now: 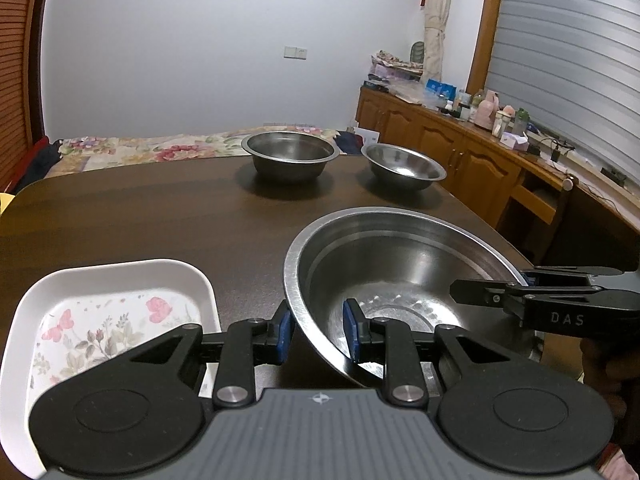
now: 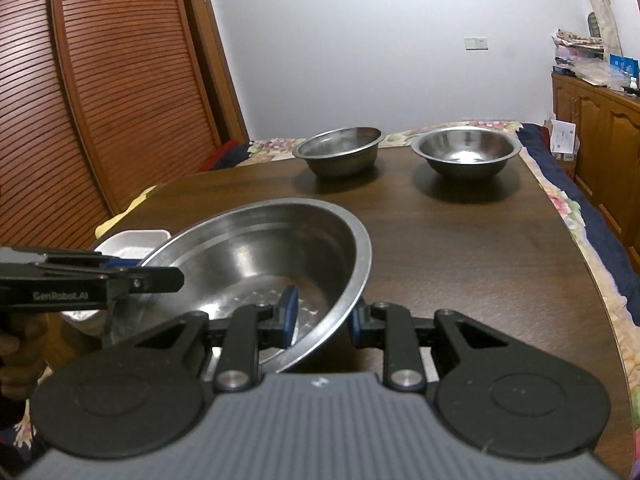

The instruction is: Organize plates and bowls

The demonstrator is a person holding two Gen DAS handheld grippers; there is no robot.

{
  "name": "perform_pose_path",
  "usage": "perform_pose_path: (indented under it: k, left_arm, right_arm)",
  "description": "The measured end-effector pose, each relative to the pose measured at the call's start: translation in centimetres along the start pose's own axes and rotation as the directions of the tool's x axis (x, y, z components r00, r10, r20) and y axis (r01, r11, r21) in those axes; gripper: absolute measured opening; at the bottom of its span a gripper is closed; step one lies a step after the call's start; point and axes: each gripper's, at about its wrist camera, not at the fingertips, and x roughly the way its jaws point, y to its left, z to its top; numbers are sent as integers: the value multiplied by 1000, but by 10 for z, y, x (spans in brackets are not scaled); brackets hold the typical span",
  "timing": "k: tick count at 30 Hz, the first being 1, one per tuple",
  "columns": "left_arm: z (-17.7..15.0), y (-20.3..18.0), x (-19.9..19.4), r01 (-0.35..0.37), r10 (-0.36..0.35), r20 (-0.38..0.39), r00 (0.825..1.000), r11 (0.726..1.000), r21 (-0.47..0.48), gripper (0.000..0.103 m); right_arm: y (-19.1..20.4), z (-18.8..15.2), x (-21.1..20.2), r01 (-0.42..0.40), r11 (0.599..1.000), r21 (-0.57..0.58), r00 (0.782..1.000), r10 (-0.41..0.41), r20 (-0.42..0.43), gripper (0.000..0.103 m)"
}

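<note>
A large steel bowl (image 1: 400, 264) is held between both grippers above the dark wooden table (image 1: 160, 216). My left gripper (image 1: 318, 334) straddles its left rim, one blue pad inside and one outside, with a gap still visible between the pads. My right gripper (image 2: 322, 316) straddles the bowl's right rim (image 2: 352, 264) the same way; it also shows side-on in the left wrist view (image 1: 520, 284). A white floral tray (image 1: 116, 316) lies left of the bowl. Two smaller steel bowls (image 1: 290, 156) (image 1: 404, 166) stand upright at the far edge.
A bed with a floral cover (image 1: 132, 148) lies beyond the table. Wooden cabinets with clutter (image 1: 480, 148) run along the right wall. A slatted wooden door (image 2: 100, 100) stands at the left.
</note>
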Motion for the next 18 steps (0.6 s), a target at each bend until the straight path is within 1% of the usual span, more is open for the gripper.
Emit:
perform_pose_path:
  k: [4,6,10,11,14,18]
  left_arm:
    - [-2,1,-1,-1,1,6,1000,1000,-6,27]
    - [-3,1,-2,-1,1,10,1000,1000,-9,32]
    - [-1,3,-5,-12,12,20,1000,1000,-9,48]
    - [-1,4,-5,-13,13,22,1000,1000,-11,51]
    - [2,6,-7,-18,19,32,999,1000,-14,57]
    - [8,9,-11,-28,28,49,998,1000,-9,60]
  right_arm:
    - [1,0,2,-2,1000,3,1000,2,-5,28]
    - [1,0,3,-1,1000,7,1000,1,-4,28]
    - [0,2,2,2,1000,10,1000,-2,-1,29]
    - [0,3,2,4,1000,8,1000,-4,2,32]
    - [-1,7,-1,15,1000,4,1000,-15,18,49]
    - [-5,13,-10,35,999,-1,998,-35,44,50]
